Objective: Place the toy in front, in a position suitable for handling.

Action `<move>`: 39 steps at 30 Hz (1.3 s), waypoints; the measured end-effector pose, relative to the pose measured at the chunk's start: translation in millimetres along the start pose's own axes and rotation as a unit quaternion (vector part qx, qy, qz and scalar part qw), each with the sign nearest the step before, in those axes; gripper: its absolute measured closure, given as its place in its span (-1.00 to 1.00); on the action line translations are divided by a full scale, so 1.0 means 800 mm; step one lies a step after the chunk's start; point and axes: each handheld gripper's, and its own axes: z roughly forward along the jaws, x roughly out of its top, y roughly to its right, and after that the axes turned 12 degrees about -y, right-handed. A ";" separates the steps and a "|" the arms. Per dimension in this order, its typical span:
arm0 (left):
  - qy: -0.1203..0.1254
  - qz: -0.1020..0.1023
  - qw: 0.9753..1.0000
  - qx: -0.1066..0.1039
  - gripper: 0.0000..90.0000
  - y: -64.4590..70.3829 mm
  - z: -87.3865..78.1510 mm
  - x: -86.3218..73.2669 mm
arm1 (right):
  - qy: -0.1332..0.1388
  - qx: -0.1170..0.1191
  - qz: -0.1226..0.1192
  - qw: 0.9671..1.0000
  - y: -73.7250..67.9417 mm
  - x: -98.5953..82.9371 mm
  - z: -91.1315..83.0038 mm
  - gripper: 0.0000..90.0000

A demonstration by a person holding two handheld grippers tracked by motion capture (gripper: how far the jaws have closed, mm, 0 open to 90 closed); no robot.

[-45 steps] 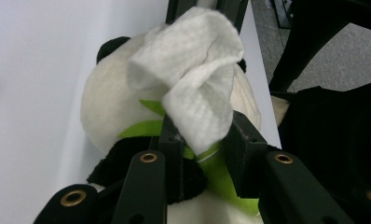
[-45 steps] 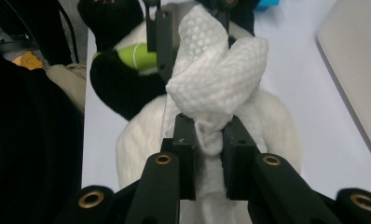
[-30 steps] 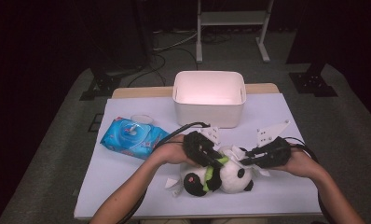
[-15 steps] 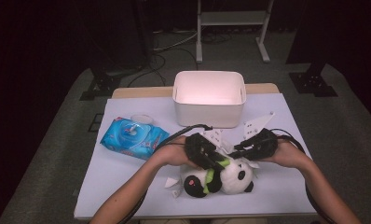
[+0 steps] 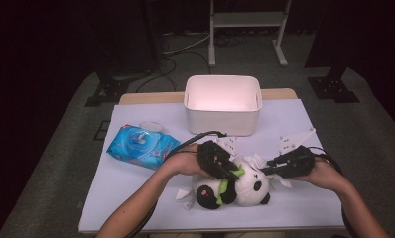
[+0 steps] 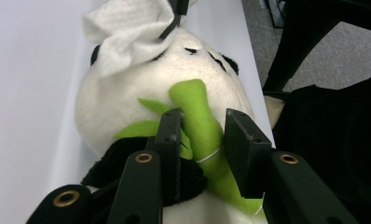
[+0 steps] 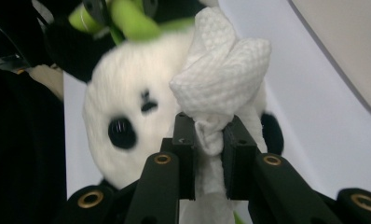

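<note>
The toy panda (image 5: 240, 186) lies on the bench (image 5: 136, 188). The left hand-held gripper (image 6: 204, 135) pinches its green stalk (image 6: 200, 116); the right hand-held gripper (image 7: 208, 135) pinches a white wipe (image 7: 221, 79) against its head, so wiping looks only begun

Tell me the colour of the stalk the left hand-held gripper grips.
Bright green stalk, clearest in the left gripper view.

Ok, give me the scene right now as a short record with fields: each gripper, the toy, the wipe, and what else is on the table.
left gripper: jaws either side of the green bamboo stalk
right gripper: shut on the white wipe, pressed to the toy's head
panda toy: lying on the table
white bin: behind the toy
wipes pack: left of the toy
</note>
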 end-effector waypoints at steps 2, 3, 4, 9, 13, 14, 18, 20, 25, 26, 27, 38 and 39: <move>0.001 -0.005 1.000 0.002 0.46 -0.001 0.000 -0.001 | -0.004 -0.005 0.007 1.000 0.000 -0.011 -0.001 0.71; 0.002 -0.005 1.000 0.004 0.45 -0.002 0.000 -0.002 | -0.008 -0.007 0.015 1.000 0.000 -0.020 -0.002 0.71; 0.001 -0.006 1.000 0.005 0.44 -0.003 0.000 -0.002 | -0.010 -0.009 0.020 1.000 0.001 -0.025 -0.002 0.71; -0.001 -0.006 1.000 0.004 0.44 -0.003 0.000 -0.001 | -0.016 -0.023 0.050 0.998 -0.003 -0.066 -0.010 0.71; -0.008 -0.006 1.000 0.010 0.41 -0.002 0.000 0.001 | -0.007 -0.036 0.082 0.996 -0.003 -0.097 -0.022 0.71; -0.008 -0.006 1.000 0.010 0.41 -0.002 0.000 0.001 | -0.007 -0.036 0.082 0.996 -0.003 -0.097 -0.022 0.71; -0.010 -0.008 1.000 0.013 0.38 -0.004 0.000 0.002 | -0.008 -0.054 0.115 0.992 -0.006 -0.131 -0.029 0.70; -0.011 -0.009 1.000 0.010 0.38 -0.006 0.000 0.002 | -0.008 -0.058 0.126 0.990 -0.005 -0.140 -0.029 0.69; -0.020 -0.008 1.000 0.018 0.34 -0.007 0.000 0.005 | -0.018 -0.069 0.154 0.985 0.004 -0.158 -0.021 0.59; -0.020 -0.008 1.000 0.018 0.34 -0.007 0.000 0.005 | -0.018 -0.069 0.154 0.985 0.004 -0.158 -0.021 0.59; -0.021 -0.009 1.000 0.018 0.34 -0.006 0.000 0.005 | -0.019 -0.069 0.155 0.985 0.005 -0.160 -0.020 0.57; -0.021 -0.015 0.999 0.020 0.19 -0.009 -0.002 0.005 | -0.006 -0.074 0.167 0.983 0.006 -0.161 -0.030 0.23; -0.021 -0.016 0.999 0.020 0.18 -0.009 -0.002 0.005 | -0.006 -0.077 0.166 0.983 0.006 -0.161 -0.031 0.23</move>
